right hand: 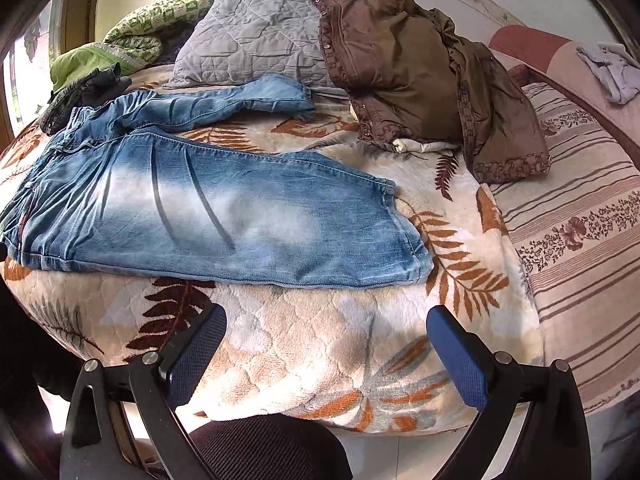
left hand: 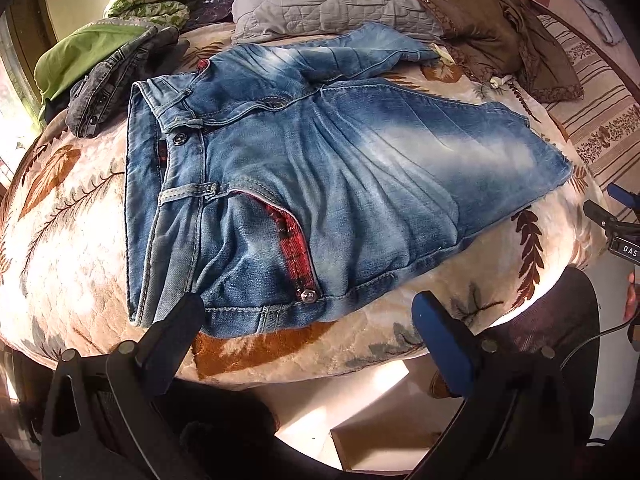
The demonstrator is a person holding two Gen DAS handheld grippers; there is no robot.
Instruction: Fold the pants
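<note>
Jeans (left hand: 304,184) fill the middle of the left wrist view, spread on the bed (right hand: 312,344) with the waistband at frame left and the legs running right. One leg (right hand: 240,224) lies flat across the centre of the right wrist view; the other leg (right hand: 224,100) angles off toward the upper middle, so no fold looks made yet. A brown jacket (right hand: 412,80) sits at upper right, a grey pillow (right hand: 256,36) at upper centre, a dark garment (left hand: 108,92) at upper left beside the waistband.

The left hand-held gripper (left hand: 308,320) hangs at the lower edge, jaws wide apart, holding nothing, its left finger at the waistband corner; whether it touches is unclear. The right hand-held gripper (right hand: 324,352) is likewise wide open and empty, short of the hem.

Risks, as I judge them: thick denim could slip from a shallow pinch, the plush blanket could be caught with it, and the splayed far leg could bunch into a crooked fold.
</note>
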